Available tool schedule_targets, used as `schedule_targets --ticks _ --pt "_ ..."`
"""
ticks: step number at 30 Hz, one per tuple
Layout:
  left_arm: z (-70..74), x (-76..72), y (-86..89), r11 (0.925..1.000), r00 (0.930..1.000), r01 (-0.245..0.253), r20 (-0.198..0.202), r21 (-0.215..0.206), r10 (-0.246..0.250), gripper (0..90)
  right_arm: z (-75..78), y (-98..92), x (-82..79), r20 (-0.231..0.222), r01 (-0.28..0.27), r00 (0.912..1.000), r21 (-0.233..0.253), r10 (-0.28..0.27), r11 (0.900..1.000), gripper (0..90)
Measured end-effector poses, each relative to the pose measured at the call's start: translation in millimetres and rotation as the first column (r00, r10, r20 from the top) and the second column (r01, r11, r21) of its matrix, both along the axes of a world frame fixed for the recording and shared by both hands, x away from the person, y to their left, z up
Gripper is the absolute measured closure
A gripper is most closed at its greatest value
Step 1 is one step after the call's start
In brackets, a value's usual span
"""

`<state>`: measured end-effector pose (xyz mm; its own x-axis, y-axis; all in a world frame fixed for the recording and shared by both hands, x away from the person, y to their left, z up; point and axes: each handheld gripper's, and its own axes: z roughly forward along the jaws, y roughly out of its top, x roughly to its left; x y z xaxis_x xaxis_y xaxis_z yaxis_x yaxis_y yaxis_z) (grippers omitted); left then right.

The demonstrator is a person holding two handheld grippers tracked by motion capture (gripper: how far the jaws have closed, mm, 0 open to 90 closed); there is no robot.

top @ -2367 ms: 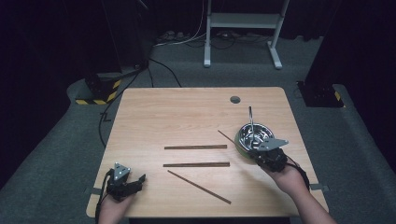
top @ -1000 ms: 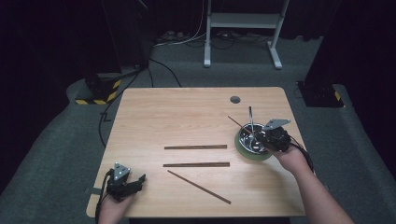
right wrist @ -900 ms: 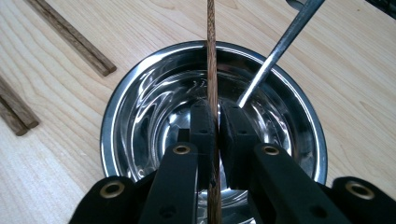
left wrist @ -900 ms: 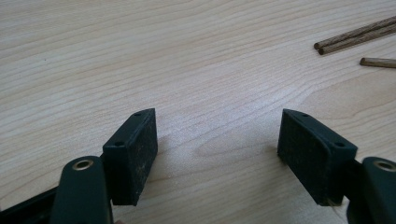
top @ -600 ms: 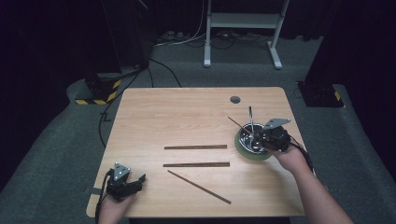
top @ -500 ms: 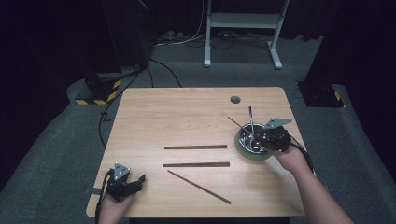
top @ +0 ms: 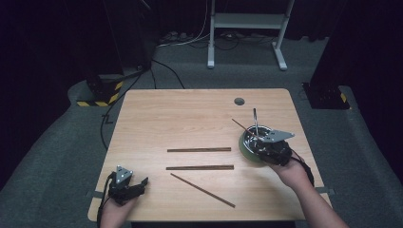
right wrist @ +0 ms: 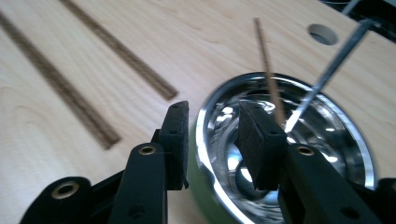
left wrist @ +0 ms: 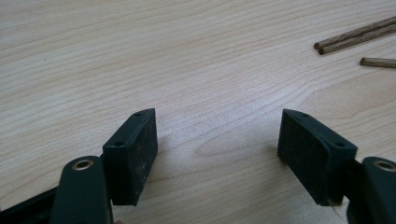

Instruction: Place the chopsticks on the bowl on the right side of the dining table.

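A steel bowl (top: 248, 141) with a green outside stands at the right of the wooden table (top: 190, 114). A thin wooden stick (top: 240, 126) and a metal rod (top: 255, 119) lean in it. My right gripper (top: 264, 145) straddles the bowl's near rim (right wrist: 327, 116), one jaw outside and one inside, shut on it (right wrist: 210, 109). The stick (right wrist: 266, 60) and rod (right wrist: 331, 60) rise behind the jaws. Three wooden sticks lie mid-table: one (top: 198, 149), a second (top: 199, 167) and a slanted third (top: 202, 190). My left gripper (top: 139, 185) rests open at the front left corner, with bare wood between its jaws (left wrist: 217, 126).
A round hole (top: 239, 101) is cut in the table near the far edge, behind the bowl. Stick ends (left wrist: 355, 36) lie off to the right in the left gripper view. Dark floor with cables and a white stand frame (top: 247, 33) lies beyond the table.
My right gripper moved forward from the table in front of the bowl onto its rim, then stayed there for the last second. The left gripper has not moved.
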<state>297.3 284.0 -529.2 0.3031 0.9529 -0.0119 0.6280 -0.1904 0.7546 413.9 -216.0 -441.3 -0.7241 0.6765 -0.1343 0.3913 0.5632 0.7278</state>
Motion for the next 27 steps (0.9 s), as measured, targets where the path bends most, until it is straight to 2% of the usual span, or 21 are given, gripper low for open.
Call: schedule_targets --ticks 3,6,11,19,23,27 --pt "0.0 0.0 0.0 1.0000 1.0000 0.000 0.000 0.000 0.000 28.5 -5.5 8.7 -10.8 -0.003 -0.024 0.9997 0.015 0.024 1.000 62.0" --pt "0.0 0.0 -0.1 1.0000 1.0000 0.000 0.000 -0.001 0.000 28.5 -11.5 16.1 -18.8 0.001 -0.049 0.9988 0.007 0.049 0.999 61.0" --pt "0.0 0.0 0.0 1.0000 1.0000 0.000 0.000 0.000 0.000 28.5 -28.3 33.3 -33.9 -0.031 -0.090 0.9954 0.009 0.090 0.996 57.5" --pt "0.0 0.0 0.0 1.0000 1.0000 0.000 0.000 0.000 0.000 28.5 -48.5 52.3 -49.9 -0.062 -0.125 0.9902 0.002 0.125 0.992 55.8" --pt "0.0 0.0 0.0 1.0000 1.0000 0.000 0.000 0.000 0.000 28.5 -58.6 68.8 -61.3 -0.073 -0.178 0.9818 -0.021 0.176 0.984 55.3" --pt "0.0 0.0 0.0 1.0000 1.0000 0.000 0.000 -0.001 0.000 28.5 -61.1 78.1 -67.5 -0.084 -0.199 0.9769 -0.022 0.196 0.980 55.5"
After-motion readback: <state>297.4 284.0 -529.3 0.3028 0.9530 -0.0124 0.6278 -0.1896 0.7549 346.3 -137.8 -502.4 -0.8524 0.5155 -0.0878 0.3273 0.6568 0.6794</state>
